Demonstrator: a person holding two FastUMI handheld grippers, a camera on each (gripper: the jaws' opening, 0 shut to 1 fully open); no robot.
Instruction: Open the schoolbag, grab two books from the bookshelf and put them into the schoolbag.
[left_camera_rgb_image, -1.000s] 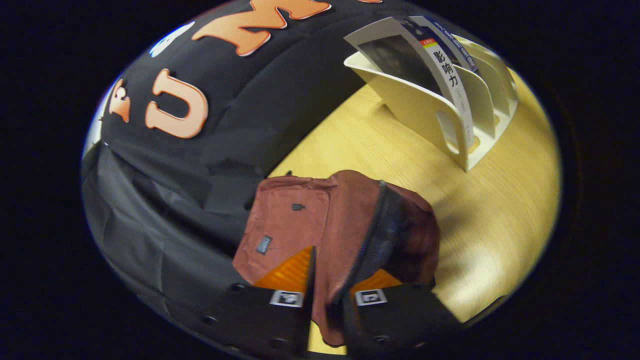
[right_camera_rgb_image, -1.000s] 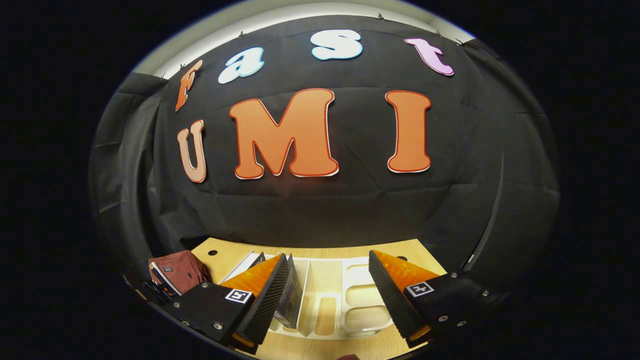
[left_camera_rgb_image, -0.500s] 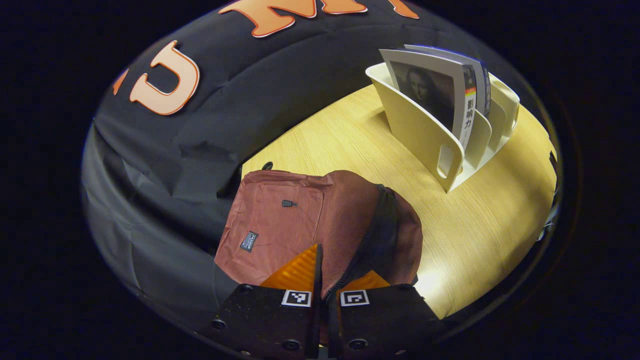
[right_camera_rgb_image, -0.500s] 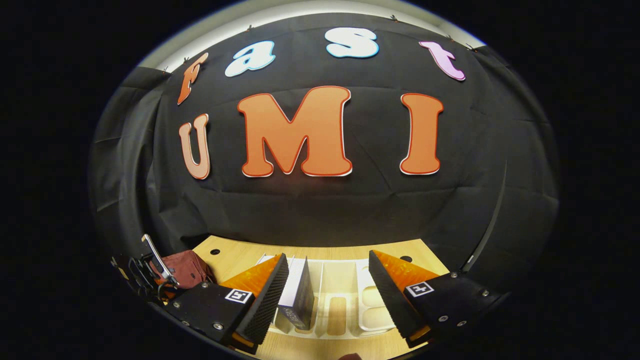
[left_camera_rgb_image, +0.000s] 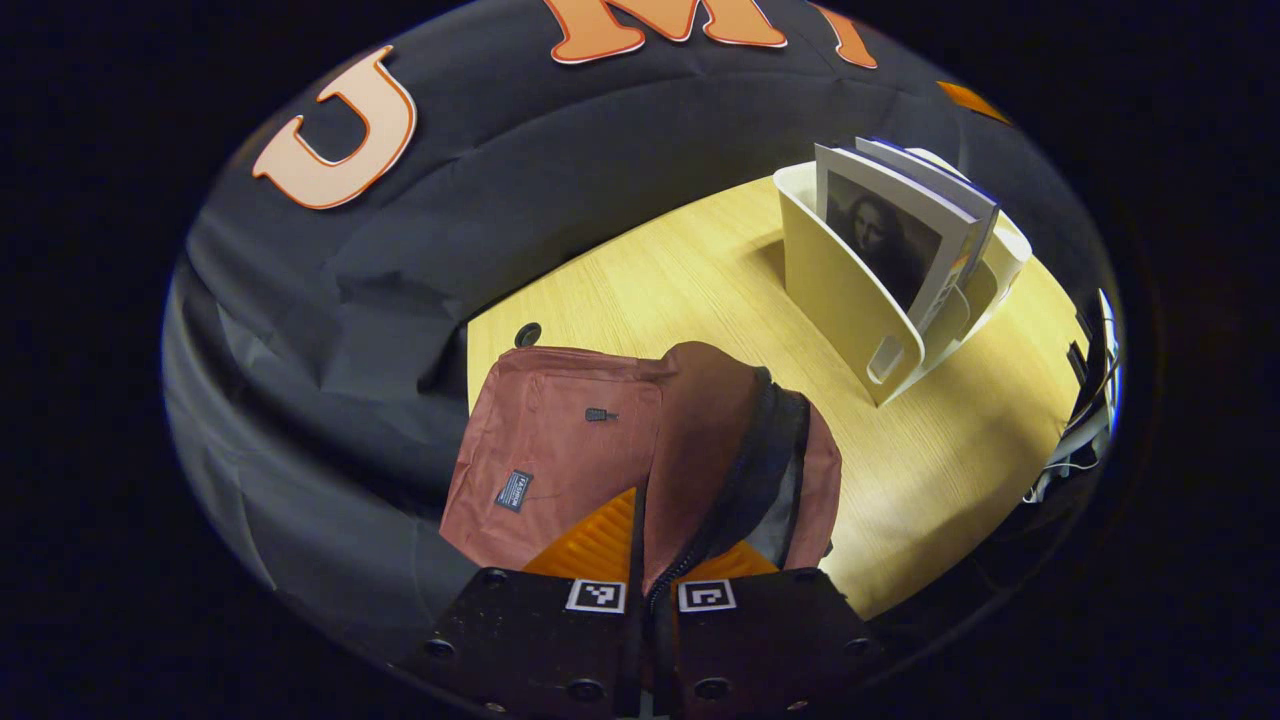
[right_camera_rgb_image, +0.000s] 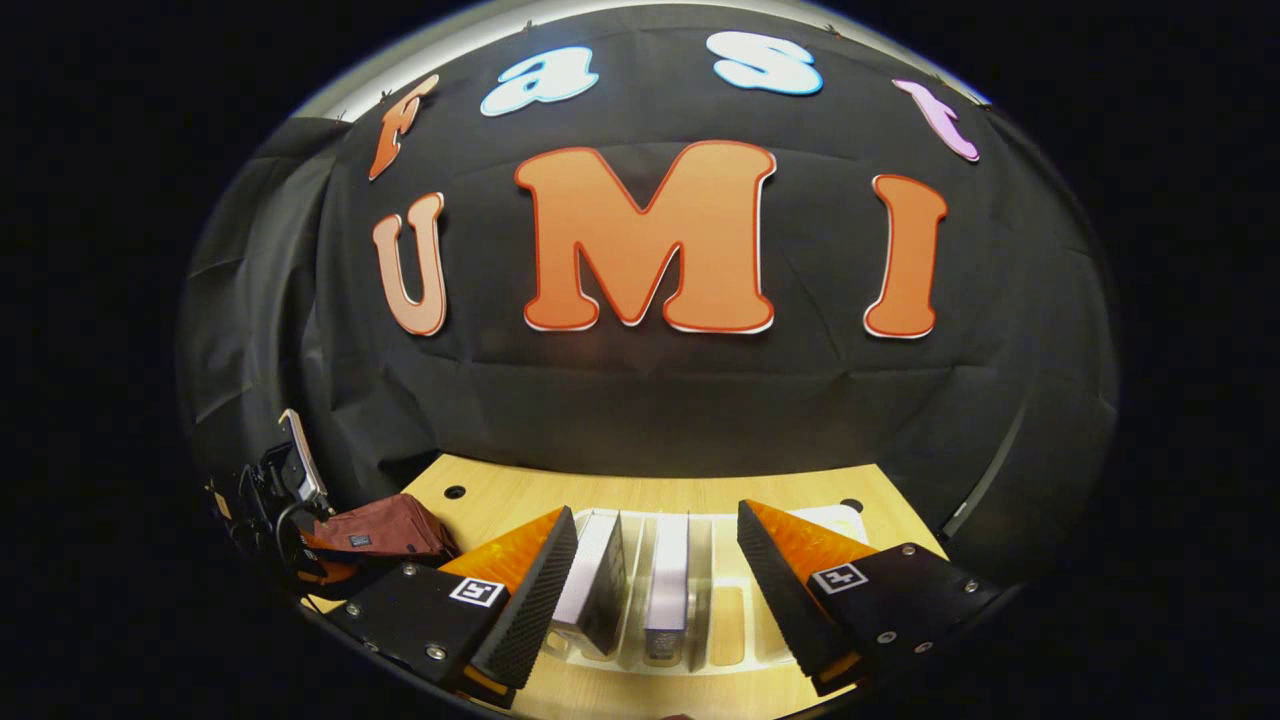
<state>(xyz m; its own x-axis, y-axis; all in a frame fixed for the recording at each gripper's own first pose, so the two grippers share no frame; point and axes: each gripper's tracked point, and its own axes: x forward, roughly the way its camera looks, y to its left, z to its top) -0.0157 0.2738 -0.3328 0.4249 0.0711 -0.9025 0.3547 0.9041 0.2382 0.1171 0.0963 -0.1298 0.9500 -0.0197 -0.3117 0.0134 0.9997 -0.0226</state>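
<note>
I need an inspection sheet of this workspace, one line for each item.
Surface: light wooden table, with round holes.
Job's things: reddish-brown fabric schoolbag, zip partly open; two books upright in the cream plastic bookshelf.
Clutter: nothing seen.
Grippers: left tool shut on the schoolbag's edge by the zip; right tool open, above the books.
Cables: white cables at the table's edge.
Surroundings: black cloth wall.

Wood table (left_camera_rgb_image: 960, 470) w/ schoolbag (left_camera_rgb_image: 590, 440) & bookshelf (left_camera_rgb_image: 850, 300) on it
</note>
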